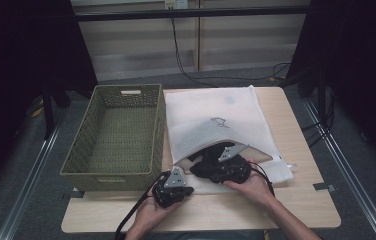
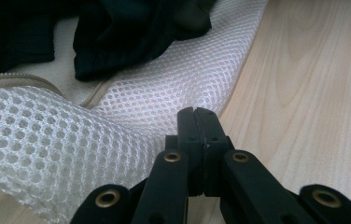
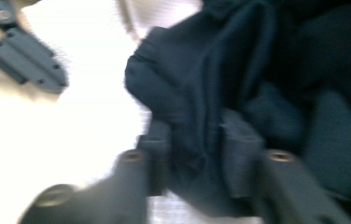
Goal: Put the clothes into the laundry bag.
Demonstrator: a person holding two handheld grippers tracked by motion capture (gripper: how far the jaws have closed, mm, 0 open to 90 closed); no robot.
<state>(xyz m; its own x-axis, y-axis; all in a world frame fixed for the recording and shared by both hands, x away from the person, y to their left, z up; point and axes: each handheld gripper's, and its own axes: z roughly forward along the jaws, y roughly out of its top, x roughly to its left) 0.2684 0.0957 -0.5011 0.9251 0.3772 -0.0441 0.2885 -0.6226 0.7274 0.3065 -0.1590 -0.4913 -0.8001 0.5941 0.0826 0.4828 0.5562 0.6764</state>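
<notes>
At the mouth of the mesh bag (image 1: 211,120), the right gripper (image 3: 194,154) pinches the dark garment (image 3: 257,70) and should pull gently while the closed left gripper (image 2: 196,122) pins the bag's edge.

A light wooden bench (image 1: 296,207) is seen, on which two things are laid: a green woven basket (image 1: 116,135) along the left edge, and a white mesh laundry bag (image 1: 211,112) just beside it, spread toward the right edge.

A green woven basket (image 1: 113,135) sits on the left half of the wooden tabletop (image 1: 296,200). Black cables (image 1: 186,65) trail across the far floor.
</notes>
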